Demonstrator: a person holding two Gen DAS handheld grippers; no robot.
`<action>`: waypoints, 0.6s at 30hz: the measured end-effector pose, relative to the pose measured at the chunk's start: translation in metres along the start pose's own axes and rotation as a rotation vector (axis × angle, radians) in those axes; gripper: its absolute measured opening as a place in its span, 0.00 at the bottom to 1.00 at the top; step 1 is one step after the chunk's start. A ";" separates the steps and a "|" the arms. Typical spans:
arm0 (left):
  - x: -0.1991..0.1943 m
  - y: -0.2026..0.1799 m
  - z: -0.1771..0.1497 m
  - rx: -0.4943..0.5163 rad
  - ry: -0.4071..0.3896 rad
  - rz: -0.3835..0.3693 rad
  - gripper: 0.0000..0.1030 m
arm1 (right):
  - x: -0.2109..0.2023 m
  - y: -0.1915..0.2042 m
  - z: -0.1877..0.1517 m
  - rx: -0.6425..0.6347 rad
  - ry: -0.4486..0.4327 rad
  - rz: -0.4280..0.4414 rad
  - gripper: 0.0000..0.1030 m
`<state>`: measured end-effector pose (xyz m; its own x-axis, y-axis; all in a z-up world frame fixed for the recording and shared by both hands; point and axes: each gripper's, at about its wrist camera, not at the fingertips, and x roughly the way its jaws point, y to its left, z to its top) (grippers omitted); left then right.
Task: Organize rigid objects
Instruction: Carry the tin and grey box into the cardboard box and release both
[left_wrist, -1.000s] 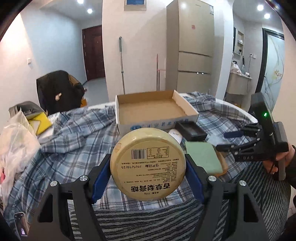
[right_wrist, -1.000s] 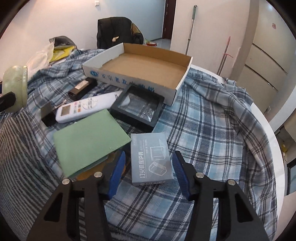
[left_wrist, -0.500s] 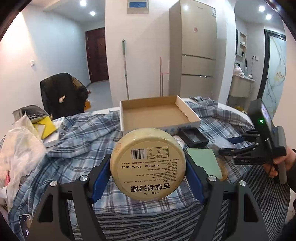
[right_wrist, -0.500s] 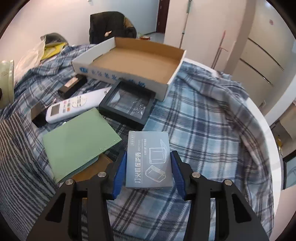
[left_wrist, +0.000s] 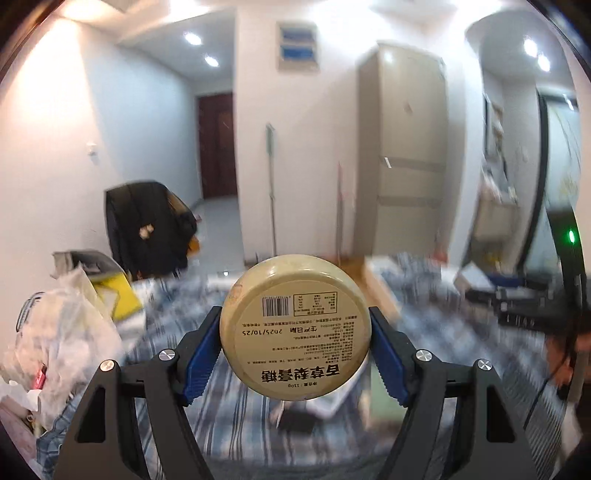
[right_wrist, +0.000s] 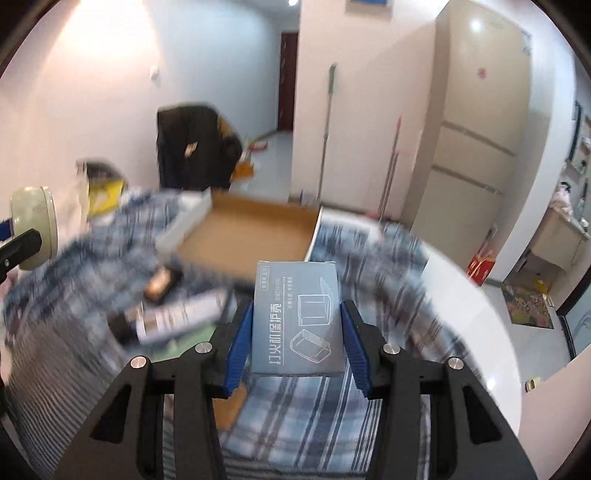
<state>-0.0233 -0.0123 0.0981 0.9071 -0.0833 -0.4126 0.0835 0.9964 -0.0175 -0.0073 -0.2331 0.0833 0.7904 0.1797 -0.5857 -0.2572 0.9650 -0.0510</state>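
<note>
Holding two items aloft — cardboard tray (right_wrist: 255, 236) empty, nothing filed yet.

Tray lies far on the plaid cloth (right_wrist: 384, 266); round tin (left_wrist: 295, 328) clamped in left gripper (left_wrist: 295, 350), grey box (right_wrist: 297, 317) pinched in right gripper (right_wrist: 297, 347), its jaws just closed in; remote (right_wrist: 177, 321) and other blurred items left on the cloth — all still to place.

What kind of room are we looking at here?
Most likely a lived-in home, a dining or kitchen area: a tall fridge, a mop leaning on the wall, and a round table under a plaid cloth.
</note>
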 end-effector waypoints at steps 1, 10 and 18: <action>-0.002 0.001 0.011 -0.021 -0.033 0.010 0.75 | -0.006 0.001 0.010 0.027 -0.030 0.002 0.45; 0.031 0.001 0.106 -0.122 -0.166 0.046 0.75 | -0.014 0.003 0.102 0.211 -0.172 0.023 0.45; 0.089 0.007 0.123 -0.094 -0.156 0.069 0.75 | 0.036 0.011 0.128 0.236 -0.181 -0.061 0.45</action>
<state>0.1089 -0.0149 0.1731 0.9629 -0.0091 -0.2697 -0.0137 0.9965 -0.0824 0.0896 -0.1913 0.1650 0.8923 0.1304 -0.4322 -0.0864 0.9890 0.1200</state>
